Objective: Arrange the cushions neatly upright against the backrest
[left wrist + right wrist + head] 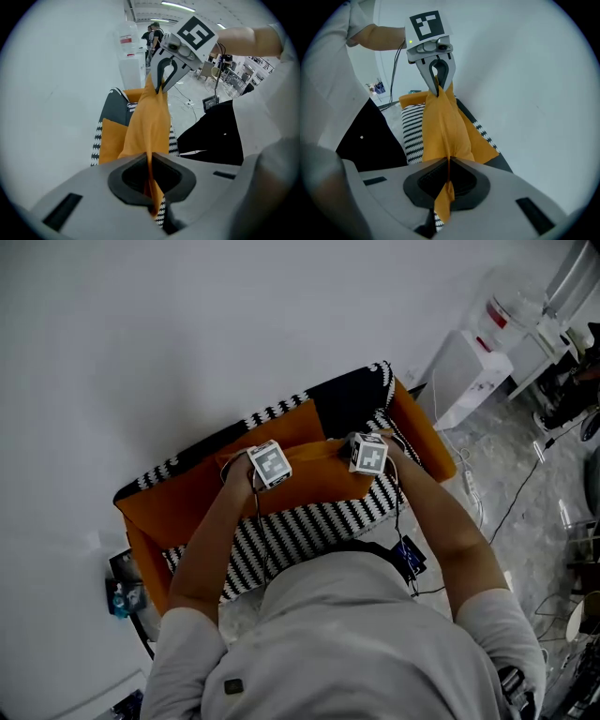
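- Left gripper (151, 178) clamped on the orange cushion's (314, 476) edge.
- Right gripper (447, 180) clamped on the same cushion, over the striped sofa (300, 531).
- Dispenser (130, 58) has a red label, unreadable.

The orange cushion (319, 479) hangs stretched upright over the black-and-white striped seat (300, 529).

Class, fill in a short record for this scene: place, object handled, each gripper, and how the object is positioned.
place: sofa against a white wall
object: orange cushion
left gripper: shut on the cushion's edge
right gripper: shut on the same edge, further along
position: cushion held over the sofa, stretched between both grippers
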Tool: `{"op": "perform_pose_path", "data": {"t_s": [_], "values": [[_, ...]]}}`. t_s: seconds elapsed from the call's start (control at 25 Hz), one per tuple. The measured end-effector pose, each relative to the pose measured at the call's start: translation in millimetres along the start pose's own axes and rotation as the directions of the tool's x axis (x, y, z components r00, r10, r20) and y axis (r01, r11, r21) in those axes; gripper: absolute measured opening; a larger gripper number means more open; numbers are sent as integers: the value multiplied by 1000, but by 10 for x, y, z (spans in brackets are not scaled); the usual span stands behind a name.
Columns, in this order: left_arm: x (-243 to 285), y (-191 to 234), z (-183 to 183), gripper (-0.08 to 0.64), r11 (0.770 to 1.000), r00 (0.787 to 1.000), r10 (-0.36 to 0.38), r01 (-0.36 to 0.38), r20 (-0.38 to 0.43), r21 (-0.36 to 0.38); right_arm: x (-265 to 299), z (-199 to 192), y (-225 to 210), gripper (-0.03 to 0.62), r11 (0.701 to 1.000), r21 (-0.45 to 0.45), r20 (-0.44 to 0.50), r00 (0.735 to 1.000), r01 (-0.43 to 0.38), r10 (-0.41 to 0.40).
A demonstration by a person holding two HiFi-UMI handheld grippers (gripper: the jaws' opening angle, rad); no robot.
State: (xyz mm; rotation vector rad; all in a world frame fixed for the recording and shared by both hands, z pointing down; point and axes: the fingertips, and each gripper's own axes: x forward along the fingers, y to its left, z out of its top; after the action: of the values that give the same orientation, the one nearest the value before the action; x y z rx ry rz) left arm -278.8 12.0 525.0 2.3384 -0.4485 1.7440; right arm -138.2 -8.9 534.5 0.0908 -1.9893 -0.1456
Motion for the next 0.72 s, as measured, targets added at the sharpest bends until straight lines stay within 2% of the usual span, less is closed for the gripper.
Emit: {"op": "perform_pose_path", "data": {"t_s": [0.16,0.24,0.44,0.72], "values": [[-24,26,325,21,999,997,25,-28,68,44,-132,-144,0,28,1000,5,-5,1000,19,-19],[-1,23,431,21,998,997,29,-33,72,53,-176,-237,-26,28,1000,8,-8,1000,25,-25],[134,27,601,21,999,1000,3,-4,11,44,-275,-489,-175,28,999,11,-6,1000,31,-31],[351,60,1287,21,999,1000,14,-13,-16,37,-481,-1123,-491,28,1000,-9,16,1000,15,-14]]}}
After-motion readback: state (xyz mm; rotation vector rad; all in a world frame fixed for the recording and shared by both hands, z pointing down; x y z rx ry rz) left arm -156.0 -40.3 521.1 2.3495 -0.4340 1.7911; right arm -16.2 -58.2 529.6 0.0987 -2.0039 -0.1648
